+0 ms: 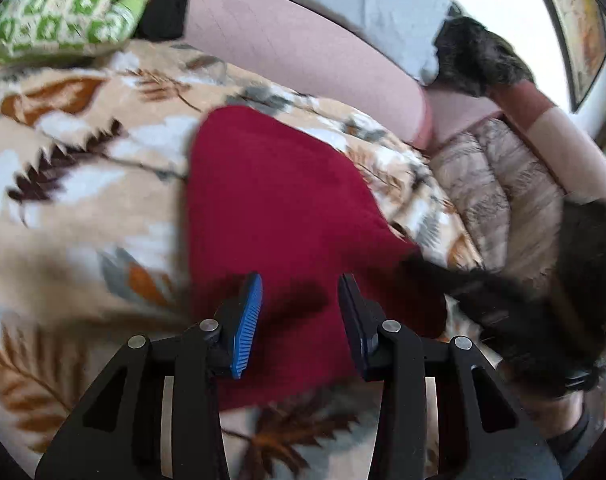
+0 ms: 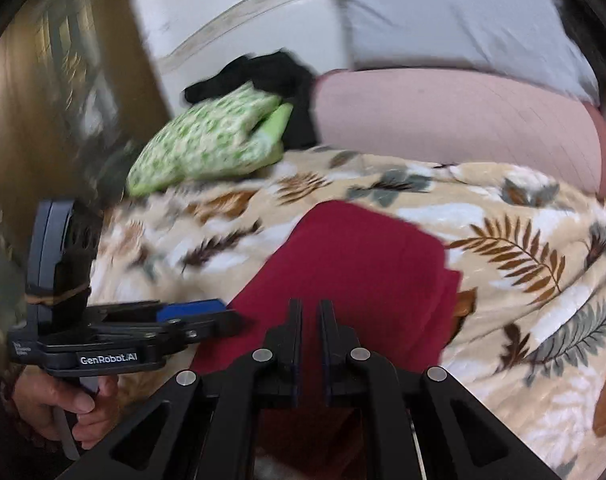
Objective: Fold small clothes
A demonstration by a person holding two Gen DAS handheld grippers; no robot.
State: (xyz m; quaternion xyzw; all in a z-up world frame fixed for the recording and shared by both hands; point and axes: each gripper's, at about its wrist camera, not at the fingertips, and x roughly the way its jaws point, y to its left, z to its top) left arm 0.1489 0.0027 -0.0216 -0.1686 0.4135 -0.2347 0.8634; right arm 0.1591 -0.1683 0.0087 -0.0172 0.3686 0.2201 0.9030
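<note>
A dark red garment (image 1: 287, 216) lies folded on a leaf-print blanket (image 1: 75, 200); it also shows in the right wrist view (image 2: 363, 264). My left gripper (image 1: 301, 294) is open just above the garment's near part, with blue pads (image 1: 249, 320), holding nothing. It shows from the side in the right wrist view (image 2: 207, 314) at the garment's left edge. My right gripper (image 2: 311, 312) hovers over the garment's near edge with its jaws almost together, a narrow gap between them; whether cloth is pinched I cannot tell. In the left wrist view it is a dark blur (image 1: 503, 304) at the garment's right corner.
A green patterned pillow (image 1: 59, 8) and a black cloth (image 1: 171, 0) lie at the far side, with a pink cushion (image 1: 303, 56) and a grey pillow (image 1: 367, 4) behind. A brown quilted cover (image 1: 499, 184) lies at the right. A wooden door (image 2: 63, 92) stands left.
</note>
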